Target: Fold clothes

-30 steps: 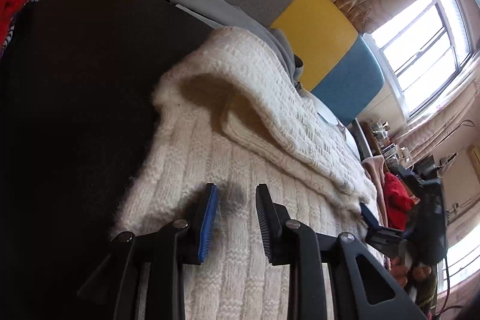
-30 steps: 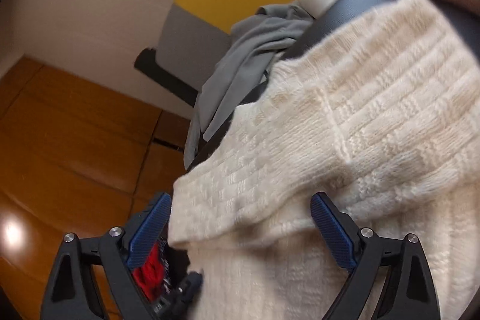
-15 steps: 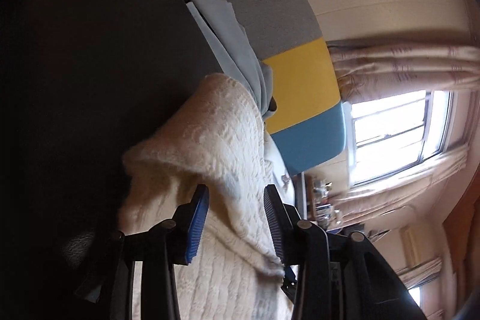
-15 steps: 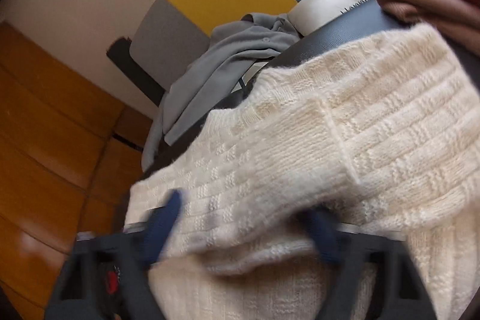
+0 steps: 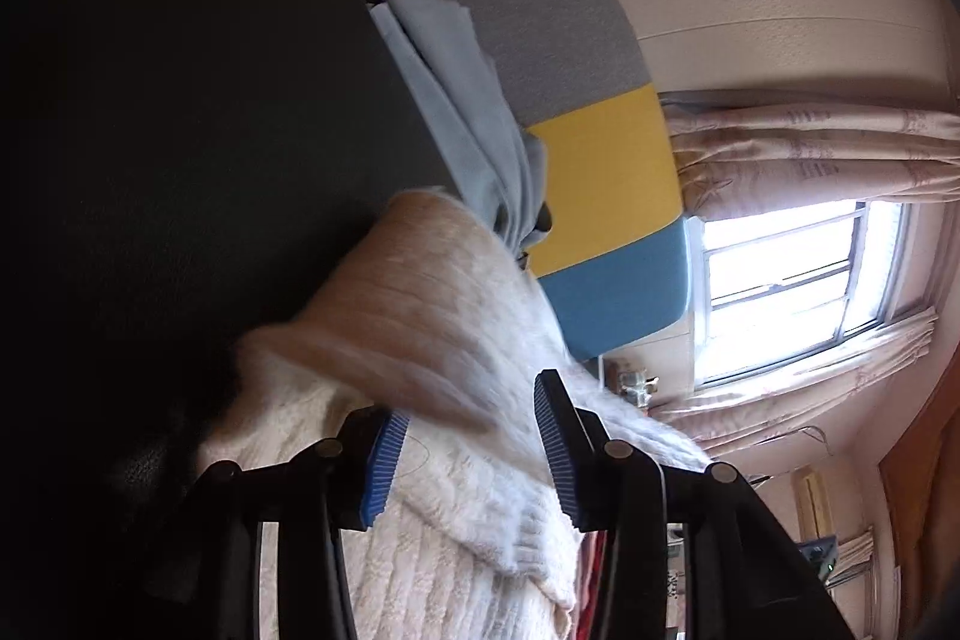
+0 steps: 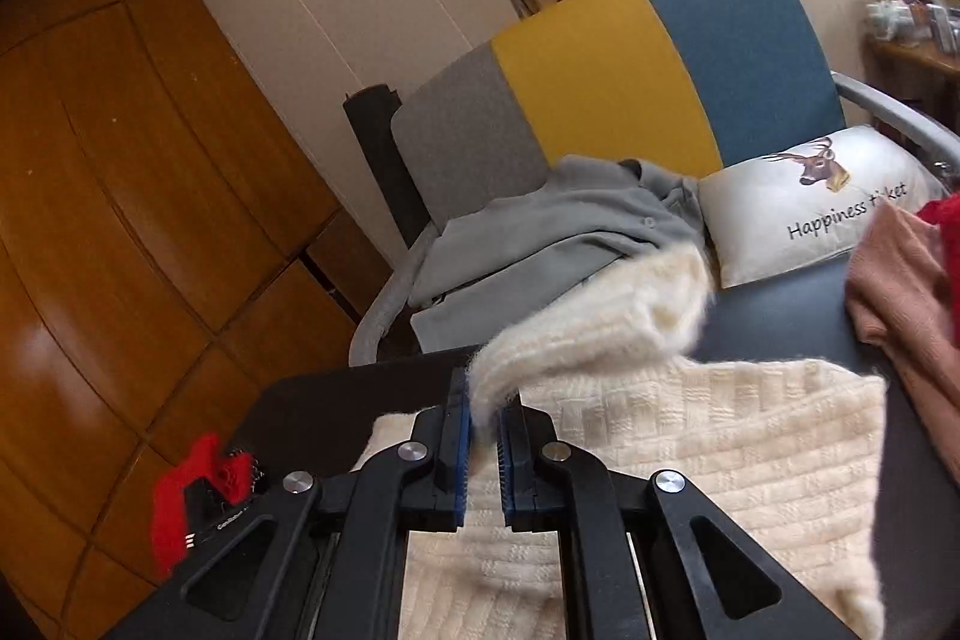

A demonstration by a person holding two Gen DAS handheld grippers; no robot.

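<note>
A cream knit sweater [image 6: 720, 436] lies spread on a black table [image 6: 336, 400]. My right gripper [image 6: 485, 430] is shut on its sleeve [image 6: 600, 328], which is lifted off the body and blurred with motion. In the left wrist view the same sweater [image 5: 456, 538] lies below my left gripper [image 5: 468, 451], whose blue pads stand apart and open. The raised sleeve [image 5: 420, 304] sweeps across in front of them, not pinched.
Behind the table stands a grey, yellow and blue sofa [image 6: 630, 70] with a grey shirt [image 6: 540, 244] and a white deer pillow [image 6: 822, 202]. Pink [image 6: 912, 292] and red clothes lie at the right. A red item [image 6: 198, 484] sits at the table's left edge.
My right gripper went from open around the sleeve's edge to shut on it and lifted it. My left gripper opened wider and tilted up off the sweater's body.
</note>
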